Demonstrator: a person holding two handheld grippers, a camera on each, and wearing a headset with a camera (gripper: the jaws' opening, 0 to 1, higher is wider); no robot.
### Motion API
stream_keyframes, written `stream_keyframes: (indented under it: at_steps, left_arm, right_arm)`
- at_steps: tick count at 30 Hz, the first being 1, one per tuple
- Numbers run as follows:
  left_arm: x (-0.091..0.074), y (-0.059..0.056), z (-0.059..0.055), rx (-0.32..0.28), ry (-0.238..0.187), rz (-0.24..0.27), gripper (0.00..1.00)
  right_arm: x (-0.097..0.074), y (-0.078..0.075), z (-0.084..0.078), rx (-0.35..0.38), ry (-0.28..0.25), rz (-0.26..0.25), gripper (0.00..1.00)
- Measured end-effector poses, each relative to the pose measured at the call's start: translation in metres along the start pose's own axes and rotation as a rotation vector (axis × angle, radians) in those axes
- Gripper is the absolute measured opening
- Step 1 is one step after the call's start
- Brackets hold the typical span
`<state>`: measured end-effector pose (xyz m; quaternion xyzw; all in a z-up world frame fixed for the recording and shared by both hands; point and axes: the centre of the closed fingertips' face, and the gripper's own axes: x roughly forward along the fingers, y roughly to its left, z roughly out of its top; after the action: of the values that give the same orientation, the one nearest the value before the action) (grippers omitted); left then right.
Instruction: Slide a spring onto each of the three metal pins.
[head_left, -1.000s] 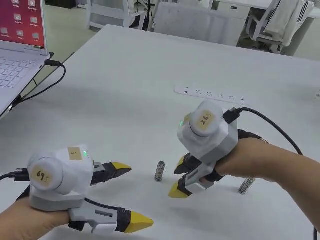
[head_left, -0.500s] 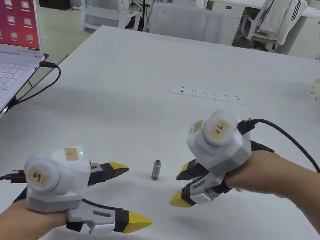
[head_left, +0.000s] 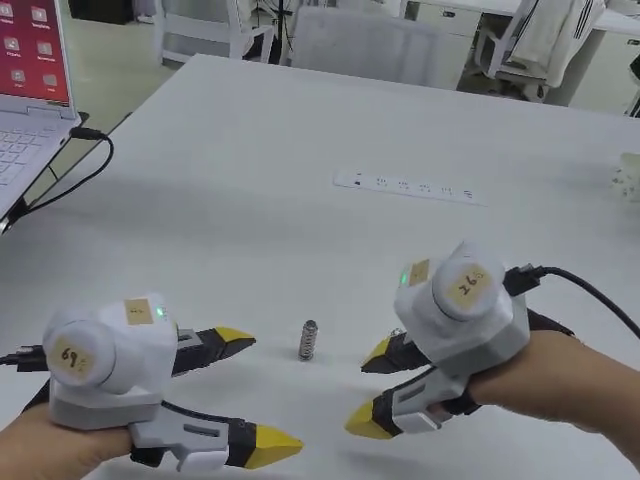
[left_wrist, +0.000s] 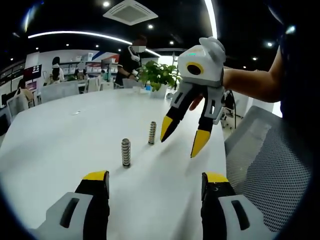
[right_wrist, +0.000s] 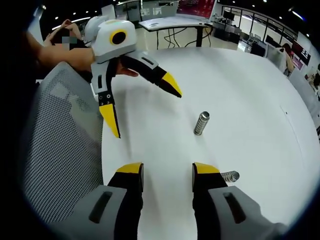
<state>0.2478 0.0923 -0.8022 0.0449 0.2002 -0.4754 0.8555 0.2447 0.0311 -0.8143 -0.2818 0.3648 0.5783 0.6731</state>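
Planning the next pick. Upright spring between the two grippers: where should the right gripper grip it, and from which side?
Probably the middle coils of the spring, with the jaws on opposite sides of its round body. It stands upright on the table, and the right gripper sits open beside it, so a low, level approach from that side suits and leaves its top end free.
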Motion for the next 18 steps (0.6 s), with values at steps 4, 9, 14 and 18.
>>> stream_keyframes:
  at_steps: [4,9,14,18]
  left_arm:
    - [0.0,0.0,0.0,-0.002,0.001,0.001,0.71]
    - [-0.001,0.0,-0.001,-0.004,0.001,0.002,0.71]
    - [0.0,0.0,0.0,-0.004,0.002,0.001,0.72]
    - [0.001,-0.001,0.0,-0.004,0.003,0.0,0.72]
  right_arm:
    - [-0.002,0.003,-0.003,0.014,-0.016,-0.003,0.39]
    - [-0.005,0.004,-0.007,0.03,-0.03,-0.012,0.41]
    - [-0.01,0.004,-0.01,0.049,-0.046,-0.025,0.43]
    - [-0.013,0.004,-0.013,0.066,-0.061,-0.03,0.44]
